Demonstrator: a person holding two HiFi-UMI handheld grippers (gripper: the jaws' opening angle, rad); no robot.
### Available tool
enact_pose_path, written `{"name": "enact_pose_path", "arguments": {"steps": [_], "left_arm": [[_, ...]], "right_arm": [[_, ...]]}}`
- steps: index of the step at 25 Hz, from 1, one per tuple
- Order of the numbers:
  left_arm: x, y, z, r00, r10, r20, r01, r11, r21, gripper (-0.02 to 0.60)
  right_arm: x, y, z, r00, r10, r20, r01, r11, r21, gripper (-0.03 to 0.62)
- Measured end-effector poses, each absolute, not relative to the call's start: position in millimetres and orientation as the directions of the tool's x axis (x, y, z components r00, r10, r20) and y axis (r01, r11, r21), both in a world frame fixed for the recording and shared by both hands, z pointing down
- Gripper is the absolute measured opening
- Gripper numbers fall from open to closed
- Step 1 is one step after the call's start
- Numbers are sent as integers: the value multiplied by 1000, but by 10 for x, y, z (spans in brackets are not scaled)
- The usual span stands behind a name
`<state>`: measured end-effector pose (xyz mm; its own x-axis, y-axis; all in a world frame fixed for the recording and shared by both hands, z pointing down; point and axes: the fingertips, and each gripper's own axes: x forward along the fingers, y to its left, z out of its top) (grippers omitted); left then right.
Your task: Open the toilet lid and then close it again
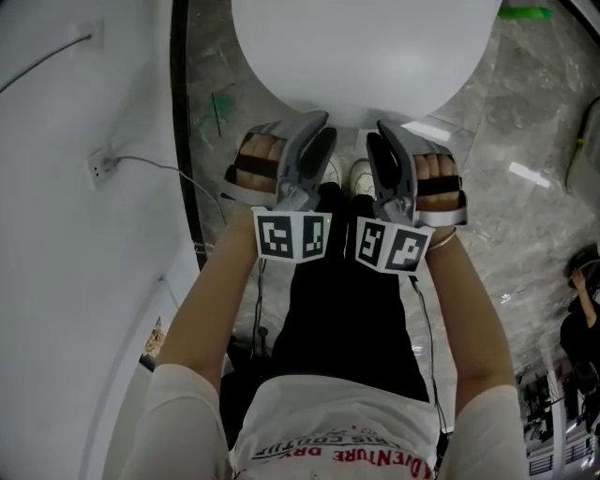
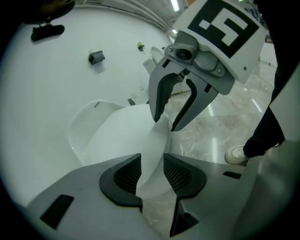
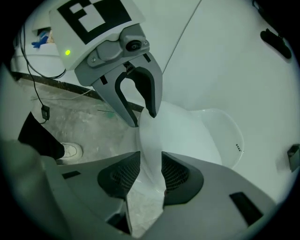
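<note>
The white toilet lid [image 1: 366,47] lies down over the bowl at the top of the head view. Both grippers sit side by side at its front rim, just above my shoes. My left gripper [image 1: 317,131] straddles the rim, and in the left gripper view the thin lid edge [image 2: 152,154] runs between its parted ribbed pads [image 2: 126,176]. My right gripper [image 1: 380,133] stands the same way, with the lid edge [image 3: 151,150] between its spread pads [image 3: 176,173]. Each gripper view shows the other gripper across the rim: the right gripper [image 2: 166,123] and the left gripper [image 3: 144,119].
A white wall runs along the left with a socket [image 1: 98,167] and a cable. Grey marble floor [image 1: 534,169] surrounds the toilet. My white shoes [image 1: 361,173] stand close to the bowl's front. A green item [image 1: 525,12] lies at the top right, and another person [image 1: 581,319] is at the right edge.
</note>
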<state>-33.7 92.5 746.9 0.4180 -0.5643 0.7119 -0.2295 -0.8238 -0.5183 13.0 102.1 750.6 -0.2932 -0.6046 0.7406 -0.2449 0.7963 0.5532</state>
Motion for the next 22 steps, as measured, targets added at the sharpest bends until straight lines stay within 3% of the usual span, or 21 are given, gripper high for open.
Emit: {"name": "enact_pose_path", "arguments": {"steps": [9,22], "left_arm": [[-336,903,7582,377,-624,684,-156,-771,-618,146],[-340,867,7430,372,-648,665,-157,-750,-643,147]], "right_arm": [[109,993,7587,-257,-645,720,-132,761,635,97],[125,959,7338,-264,-652,711,-169,757,631,107]]}}
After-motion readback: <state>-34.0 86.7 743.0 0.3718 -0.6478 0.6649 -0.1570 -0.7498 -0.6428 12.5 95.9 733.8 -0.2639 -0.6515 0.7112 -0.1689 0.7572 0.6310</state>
